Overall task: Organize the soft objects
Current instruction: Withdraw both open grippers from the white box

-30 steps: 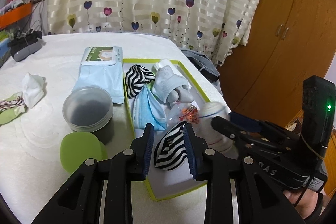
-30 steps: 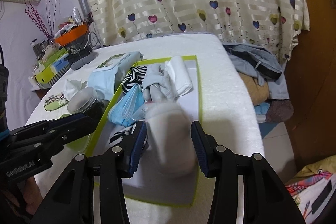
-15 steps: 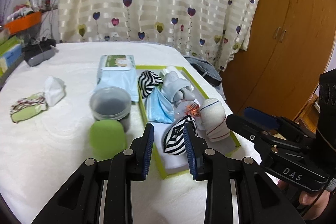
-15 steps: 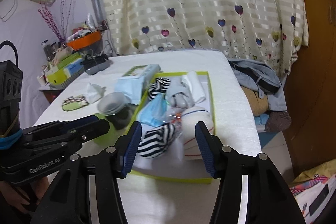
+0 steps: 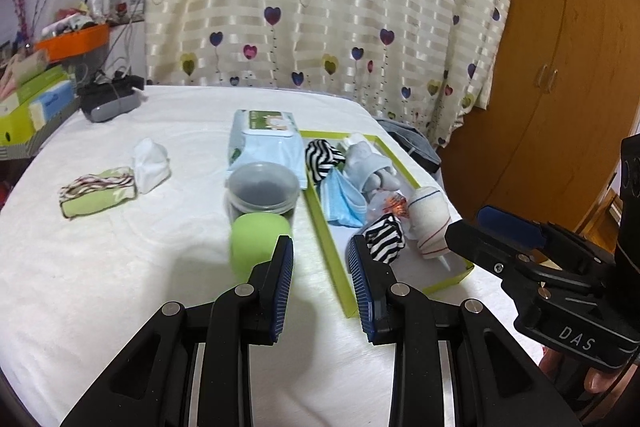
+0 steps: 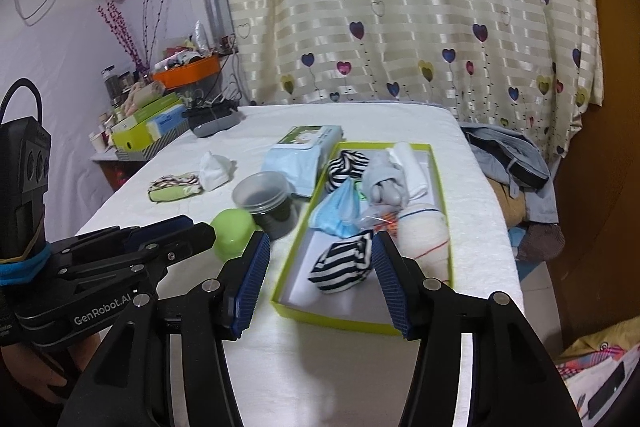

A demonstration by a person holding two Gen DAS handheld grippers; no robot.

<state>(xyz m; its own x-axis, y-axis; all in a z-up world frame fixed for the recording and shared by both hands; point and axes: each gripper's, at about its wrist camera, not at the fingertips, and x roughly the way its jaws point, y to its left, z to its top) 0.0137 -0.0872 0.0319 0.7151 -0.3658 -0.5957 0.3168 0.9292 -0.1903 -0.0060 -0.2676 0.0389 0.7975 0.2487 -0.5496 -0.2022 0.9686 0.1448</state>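
A green-rimmed tray (image 5: pixel 329 255) (image 6: pixel 439 183) on the white table holds a striped sock ball (image 5: pixel 385 239) (image 6: pixel 345 261), a cream sock roll (image 5: pixel 429 221) (image 6: pixel 426 235), a blue face mask (image 5: pixel 340 201) (image 6: pixel 335 213), a grey sock bundle (image 5: pixel 366 165) (image 6: pixel 384 179) and a second striped sock (image 5: pixel 322 157) (image 6: pixel 346 165). A white sock (image 5: pixel 150 163) (image 6: pixel 214 169) and a green-striped sock (image 5: pixel 98 189) (image 6: pixel 174 187) lie on the table to the left. My left gripper (image 5: pixel 320 267) is open and empty, above the tray's near-left edge. My right gripper (image 6: pixel 318 263) is open and empty, pulled back from the tray.
A wet-wipes pack (image 5: pixel 266 143) (image 6: pixel 302 151), a clear lidded tub (image 5: pixel 262 189) (image 6: pixel 264 197) and a green lid (image 5: pixel 258 241) (image 6: pixel 234 231) sit just left of the tray. Boxes and an orange tray (image 5: pixel 70 41) stand far left. Clothes (image 6: pixel 508 155) lie off the table's right edge by a wooden wardrobe (image 5: pixel 560 67).
Both grippers have drawn back and up from the tray. The right gripper opened and let go of the cream sock roll; the left gripper left the striped sock ball in the tray.
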